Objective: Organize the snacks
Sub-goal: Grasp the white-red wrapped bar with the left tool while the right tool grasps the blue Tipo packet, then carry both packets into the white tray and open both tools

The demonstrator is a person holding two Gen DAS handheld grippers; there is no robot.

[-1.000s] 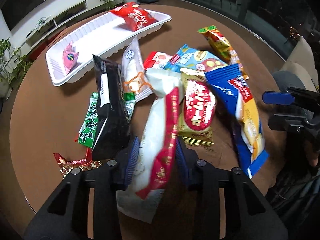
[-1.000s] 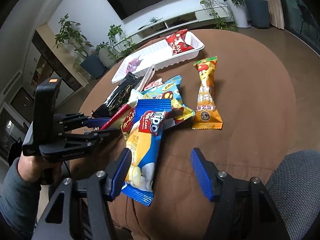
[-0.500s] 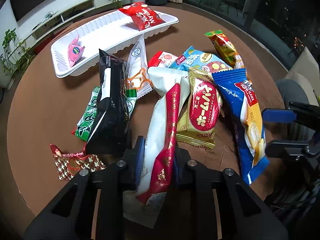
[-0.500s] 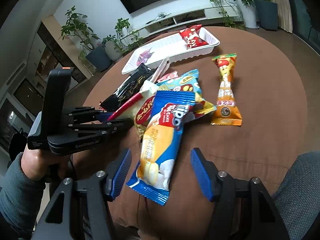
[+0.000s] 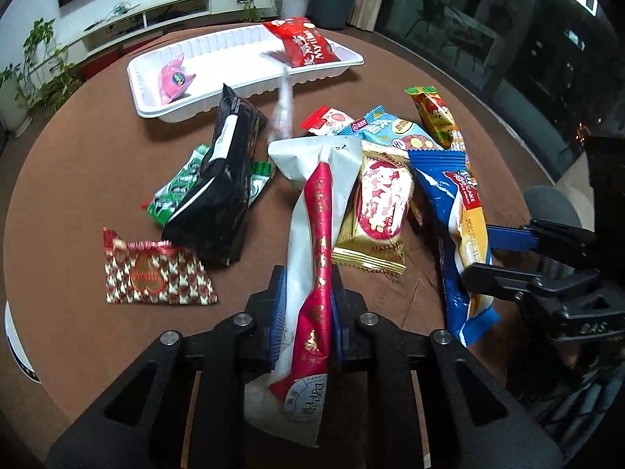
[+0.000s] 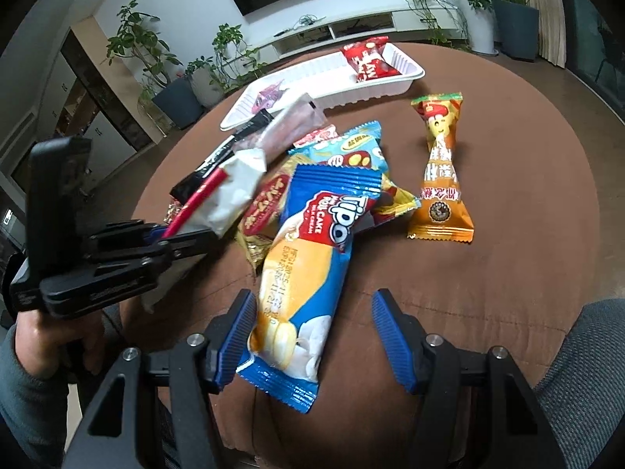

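My left gripper (image 5: 306,308) is shut on a long white packet with a red stripe (image 5: 318,211), lifted off the round brown table (image 5: 78,164); the packet also shows in the right wrist view (image 6: 230,191). My right gripper (image 6: 314,332) is open around the near end of a blue Tipo cake packet (image 6: 312,258), which lies on the table (image 5: 457,226). A white tray (image 5: 218,58) at the far side holds a red packet (image 5: 304,45) and a small pink packet (image 5: 174,80).
Loose snacks lie around: a black packet (image 5: 222,191), a green packet (image 5: 172,191), a red-gold patterned packet (image 5: 152,273), a gold-red packet (image 5: 377,211), a light blue packet (image 5: 390,131), an orange packet (image 6: 439,164). A grey chair (image 6: 586,371) is at the table's near edge.
My left gripper closed on the white-and-red packet and raised it. The right gripper moved forward around the blue packet's end and stayed open.
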